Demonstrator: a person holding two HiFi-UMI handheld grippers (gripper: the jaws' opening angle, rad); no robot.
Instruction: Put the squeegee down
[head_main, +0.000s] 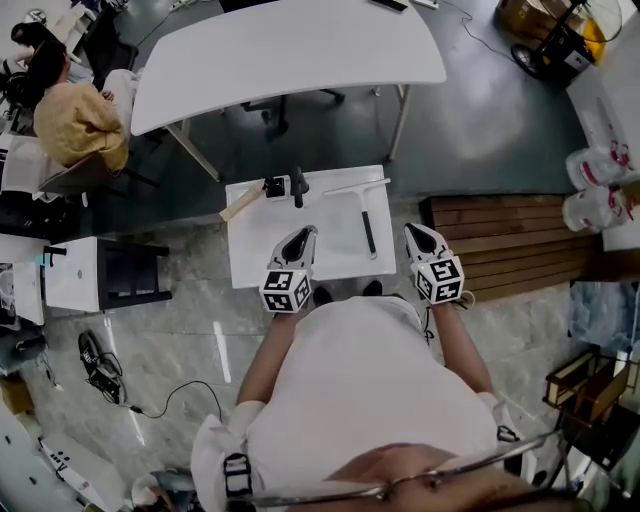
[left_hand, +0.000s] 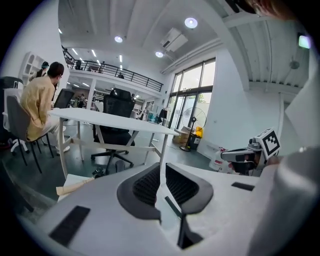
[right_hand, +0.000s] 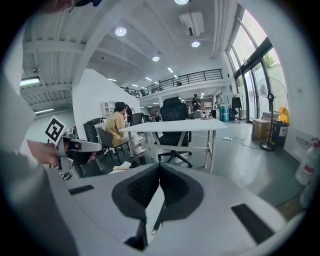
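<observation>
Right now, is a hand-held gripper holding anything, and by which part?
Nothing is held. The left hand-held gripper and the right hand-held gripper are both empty; the squeegee lies on the white table.

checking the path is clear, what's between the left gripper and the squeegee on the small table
Only bare white tabletop lies between the left gripper and the squeegee; the head view shows it.

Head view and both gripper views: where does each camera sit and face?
Head view: on the head, steeply down at small table, squeegee; torso, arms, left gripper, right gripper show.
Left gripper view: on it, along its fingers to long desk; right gripper shows.
Right gripper view: likewise; left gripper shows.
Both share long desk, seated person.
</observation>
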